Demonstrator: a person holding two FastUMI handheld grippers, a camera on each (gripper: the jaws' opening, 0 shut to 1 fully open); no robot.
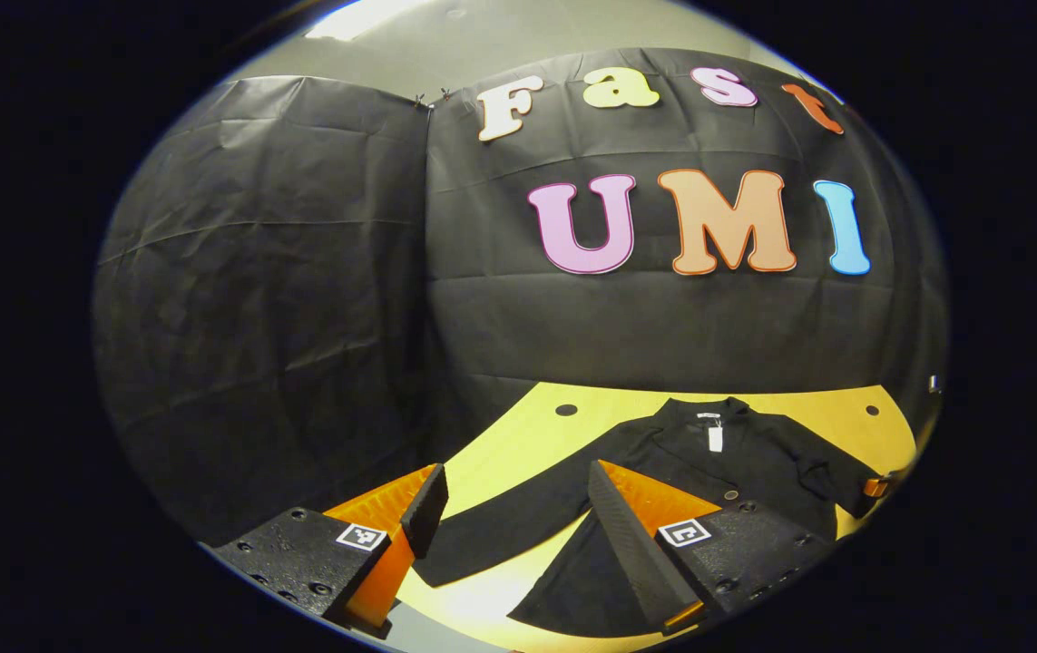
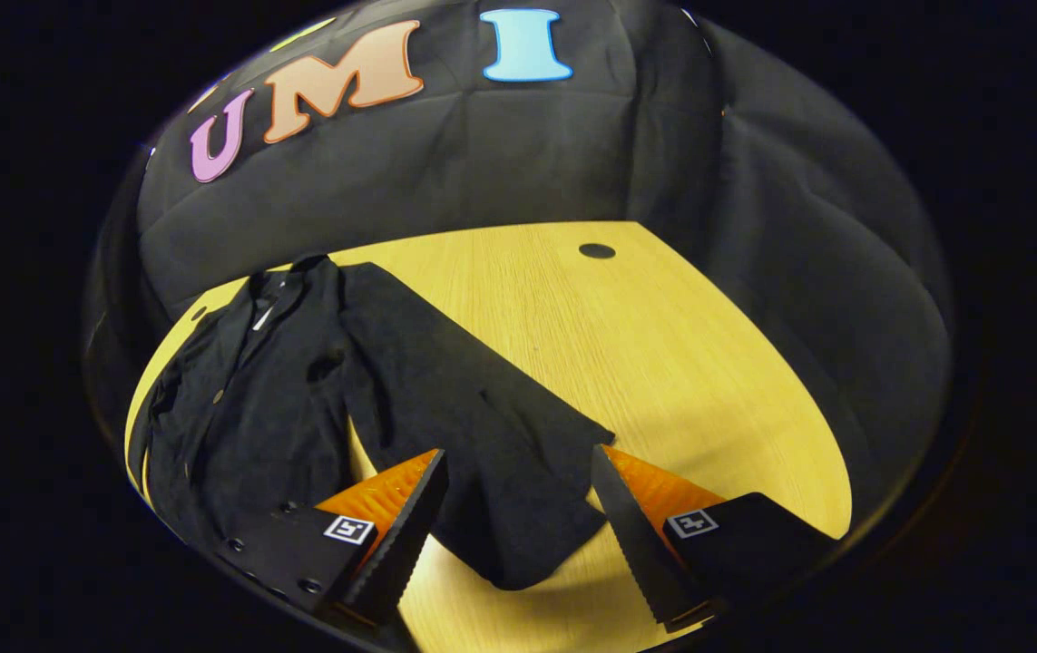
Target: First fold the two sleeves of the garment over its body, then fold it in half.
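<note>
A black long-sleeved button-front garment [image 2: 282, 399] lies flat on the pale wooden table [image 2: 663, 363], sleeves spread out. The right gripper [image 2: 518, 508] hovers spread wide over one sleeve's cuff [image 2: 518, 535]; the left gripper [image 1: 518, 517], equally wide, brackets the other sleeve [image 1: 509, 517].

Dim booth, overhead glare, sharp, fisheye-warped edges
</note>
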